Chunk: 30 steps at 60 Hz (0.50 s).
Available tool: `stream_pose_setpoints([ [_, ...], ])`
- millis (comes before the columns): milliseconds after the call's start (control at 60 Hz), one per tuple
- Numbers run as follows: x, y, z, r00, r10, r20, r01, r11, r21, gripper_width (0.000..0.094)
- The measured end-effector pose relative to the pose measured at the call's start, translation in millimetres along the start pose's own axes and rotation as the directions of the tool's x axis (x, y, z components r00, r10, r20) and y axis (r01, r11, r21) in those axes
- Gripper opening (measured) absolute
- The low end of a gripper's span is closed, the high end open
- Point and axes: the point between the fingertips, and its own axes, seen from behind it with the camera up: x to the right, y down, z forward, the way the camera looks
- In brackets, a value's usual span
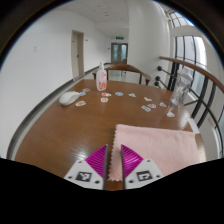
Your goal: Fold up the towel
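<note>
— Nearest the lens, what do you see?

— Two gripper (114,165) fingers with magenta pads (97,160), white marker tiles at their bases. They stand close together, and a fold of the soft pink fabric towel (160,147) runs down between them; both pads appear to press on that strip of cloth.

— Where does the towel lie otherwise?

— It spreads from the fingers out over the near right part of the round brown wooden table (60,128), flat, its far edge straight and reaching to the table's rim.

— And beyond the fingers?

— A white rounded object (69,98) sits at the far left of the tabletop. A tall slim bottle with a pinkish body (101,77) stands upright near the far edge. Several small pale items (150,104), too small to identify, are scattered across the far half, well apart from the towel. A dark curved chair back (128,69) rises behind the table, with a corridor and a green sign (119,36) farther off.
</note>
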Motion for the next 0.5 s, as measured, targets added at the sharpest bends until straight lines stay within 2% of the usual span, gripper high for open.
stream_pose_setpoints([
  [50, -3.8, -2.7, 2.5, 0.999, 0.041, 0.026, -0.042, 0.999, 0.01, 0.0032],
  [200, 0.7, -4.3, 5.2, 0.996, 0.079, 0.043, -0.079, 0.997, 0.007, 0.0004],
  [267, 8.5, -5.6, 3.7, 0.997, 0.075, 0.016, -0.075, 0.997, 0.008, 0.0001],
  [500, 87.4, -74.1, -55.1, 0.991, 0.113, -0.076, -0.095, 0.973, 0.208, 0.0001],
])
